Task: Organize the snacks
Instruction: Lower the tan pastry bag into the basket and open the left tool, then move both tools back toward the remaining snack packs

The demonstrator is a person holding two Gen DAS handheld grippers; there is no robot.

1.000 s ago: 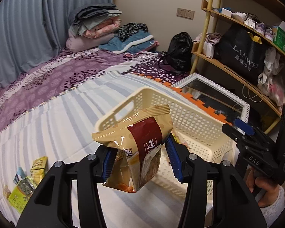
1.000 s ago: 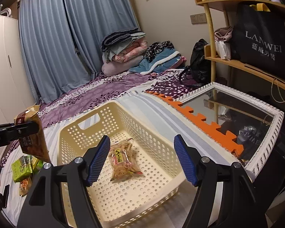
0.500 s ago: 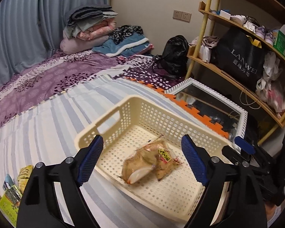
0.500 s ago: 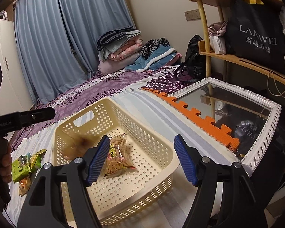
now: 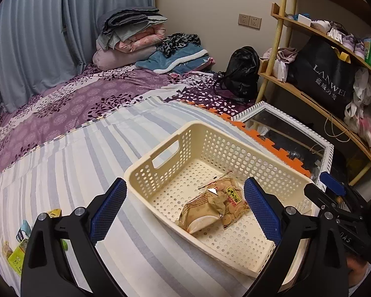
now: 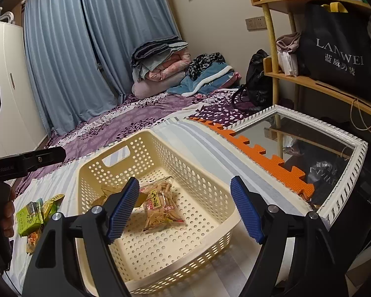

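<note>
A cream perforated basket (image 5: 165, 173) (image 6: 210, 193) sits on the striped bedsheet. Inside it lie a clear cracker bag (image 5: 231, 194) (image 6: 160, 203) and, against it, a tan snack bag (image 5: 200, 212) (image 6: 105, 194), half hidden behind a finger in the right wrist view. My left gripper (image 5: 184, 185) hovers over the basket's near left corner; its jaws are opening wide and hold nothing. My right gripper (image 6: 184, 182) stays above the basket's near rim, jaws opening, with nothing between the pads. Several loose snack packs (image 5: 18, 247) (image 6: 34, 215) lie on the sheet left of the basket.
A white-framed mirror (image 5: 287, 133) and an orange foam mat edge (image 6: 257, 153) lie right of the basket. A wooden shelf (image 6: 321, 84) carrying a black bag stands beyond. Folded bedding (image 5: 133, 37) and a black backpack (image 5: 242, 71) sit at the far wall.
The left gripper opened and let go of the tan snack bag, which dropped into the basket beside the cracker bag. The right gripper's jaws spread a little.
</note>
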